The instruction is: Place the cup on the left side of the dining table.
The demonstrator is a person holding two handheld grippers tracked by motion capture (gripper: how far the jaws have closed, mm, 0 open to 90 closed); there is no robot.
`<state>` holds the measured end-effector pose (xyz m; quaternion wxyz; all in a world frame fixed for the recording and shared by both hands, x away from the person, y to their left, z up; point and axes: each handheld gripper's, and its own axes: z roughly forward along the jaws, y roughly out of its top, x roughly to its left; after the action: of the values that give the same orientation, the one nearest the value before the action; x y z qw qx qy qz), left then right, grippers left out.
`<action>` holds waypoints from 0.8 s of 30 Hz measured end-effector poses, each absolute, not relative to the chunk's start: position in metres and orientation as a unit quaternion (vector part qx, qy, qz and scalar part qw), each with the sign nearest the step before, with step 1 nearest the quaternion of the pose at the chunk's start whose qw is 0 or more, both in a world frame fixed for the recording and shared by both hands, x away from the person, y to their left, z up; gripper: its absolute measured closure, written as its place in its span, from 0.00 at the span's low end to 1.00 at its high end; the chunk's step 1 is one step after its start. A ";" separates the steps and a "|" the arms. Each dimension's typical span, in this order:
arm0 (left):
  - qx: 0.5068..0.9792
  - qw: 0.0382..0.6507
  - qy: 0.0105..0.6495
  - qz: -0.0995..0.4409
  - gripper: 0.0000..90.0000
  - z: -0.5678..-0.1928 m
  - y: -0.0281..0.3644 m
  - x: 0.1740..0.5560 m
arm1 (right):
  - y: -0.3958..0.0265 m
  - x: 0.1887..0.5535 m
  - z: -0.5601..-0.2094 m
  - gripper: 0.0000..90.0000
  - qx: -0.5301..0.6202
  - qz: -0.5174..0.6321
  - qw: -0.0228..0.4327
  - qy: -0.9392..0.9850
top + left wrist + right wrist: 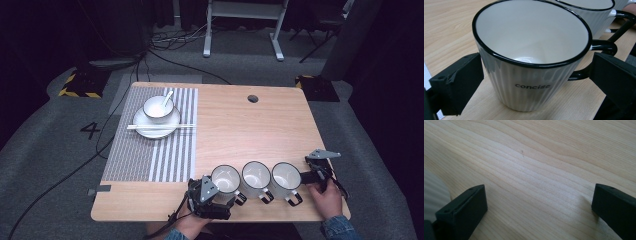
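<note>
Three white ribbed mugs with black rims and handles stand in a row near the table's front edge: the left mug (225,178), the middle mug (256,175) and the right mug (285,176). My left gripper (211,195) is open, its jaws standing on either side of the left mug (531,50), which reads "concise"; neither jaw presses on it. The middle mug (596,12) shows behind it. My right gripper (316,175) is open just right of the right mug, with bare wood between its jaws (539,200) and the mug's ribbed wall (431,195) at the left edge.
A striped placemat (150,150) covers the table's left side. On it sits a white plate (172,127) with a bowl (158,107), a spoon (167,97) and chopsticks (160,127). A cable hole (252,98) is near the far edge. The wooden table (250,130) is bare mid-right.
</note>
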<state>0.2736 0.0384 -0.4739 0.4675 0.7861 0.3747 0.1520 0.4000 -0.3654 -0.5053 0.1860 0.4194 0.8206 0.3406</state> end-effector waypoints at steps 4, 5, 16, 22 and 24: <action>0.794 0.451 0.376 0.158 0.00 -0.479 0.035 0.275 | -0.365 0.400 -0.505 0.00 0.421 0.341 0.186 0.820; 0.795 0.447 0.378 0.160 0.00 -0.480 0.034 0.276 | -0.365 0.400 -0.505 0.00 0.419 0.340 0.186 0.821; 0.806 0.409 0.405 0.140 0.01 -0.492 0.023 0.289 | -0.365 0.400 -0.505 0.00 0.419 0.341 0.186 0.821; 0.807 0.393 0.418 0.138 0.01 -0.494 0.018 0.294 | -0.365 0.400 -0.505 0.00 0.421 0.341 0.186 0.820; 0.803 0.400 0.421 0.135 0.02 -0.495 0.018 0.294 | -0.365 0.400 -0.505 0.00 0.419 0.341 0.186 0.821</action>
<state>0.2939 0.0178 -0.4949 0.3998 0.8027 0.4213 0.1354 0.4000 -0.3654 -0.5053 0.1860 0.4195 0.8206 0.3407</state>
